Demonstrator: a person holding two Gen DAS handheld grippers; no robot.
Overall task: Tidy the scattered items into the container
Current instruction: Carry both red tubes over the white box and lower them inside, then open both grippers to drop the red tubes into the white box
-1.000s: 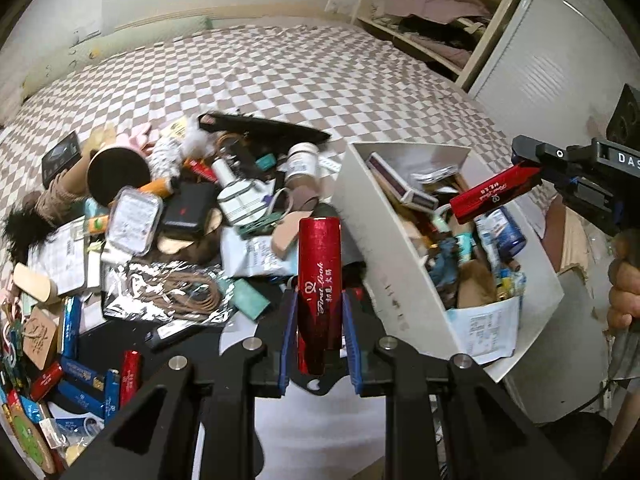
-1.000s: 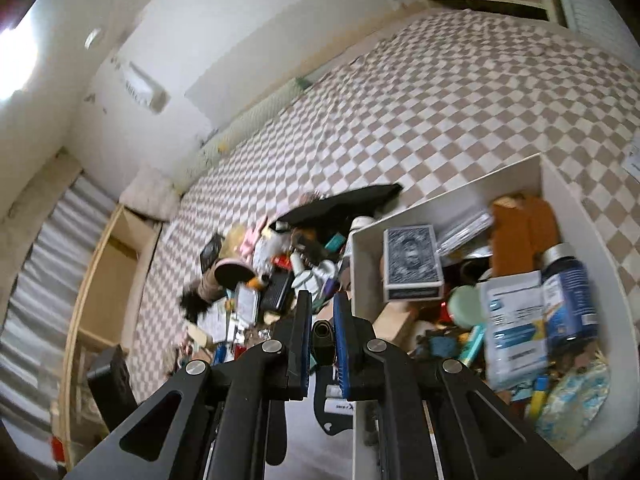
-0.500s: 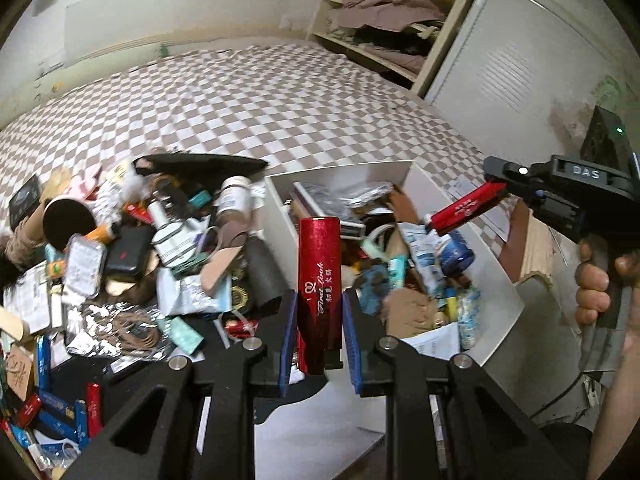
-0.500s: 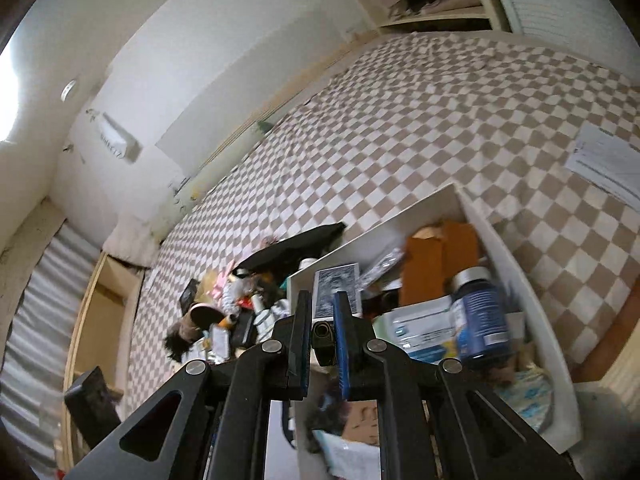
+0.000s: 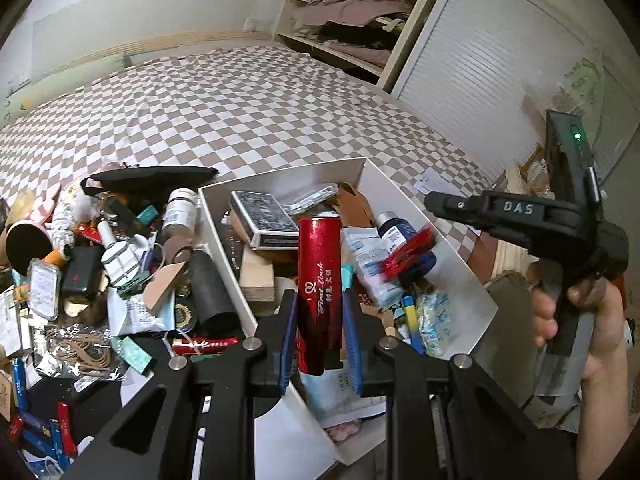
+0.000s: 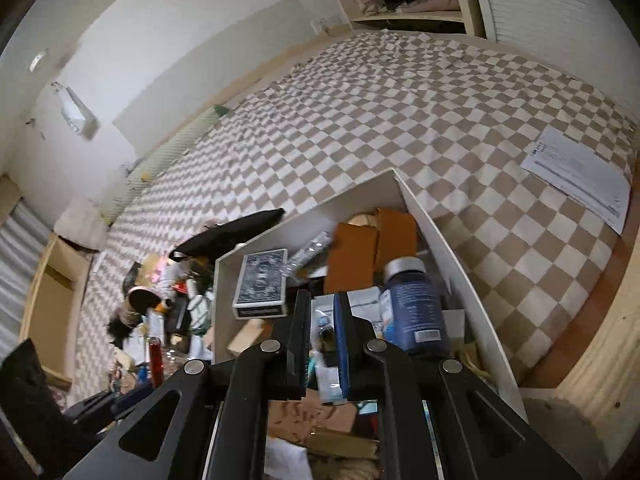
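Note:
My left gripper (image 5: 319, 308) is shut on an upright red tube (image 5: 319, 280) with gold lettering, held over the near left part of the white box (image 5: 280, 174). The same tube (image 6: 155, 360) shows in the right wrist view. My right gripper (image 6: 322, 300) hangs over the box (image 6: 304, 224), its jaws close together with nothing between them. From the left wrist view the right gripper (image 5: 432, 201) reaches in from the right, held by a hand (image 5: 600, 320). A flat red item (image 5: 406, 254) shows blurred below its tip, above the box contents.
The box holds a card deck (image 5: 260, 216), a blue bottle (image 6: 414, 308), brown card and packets. A pile of small items (image 5: 120, 260) and a black pouch (image 5: 152, 176) lie left of it on the checked bedspread (image 5: 240, 100). A paper sheet (image 6: 576, 176) lies at right.
My left gripper carried the red tube from the pile to over the box. The flat red item that the right gripper held has left its jaws and now shows blurred below them.

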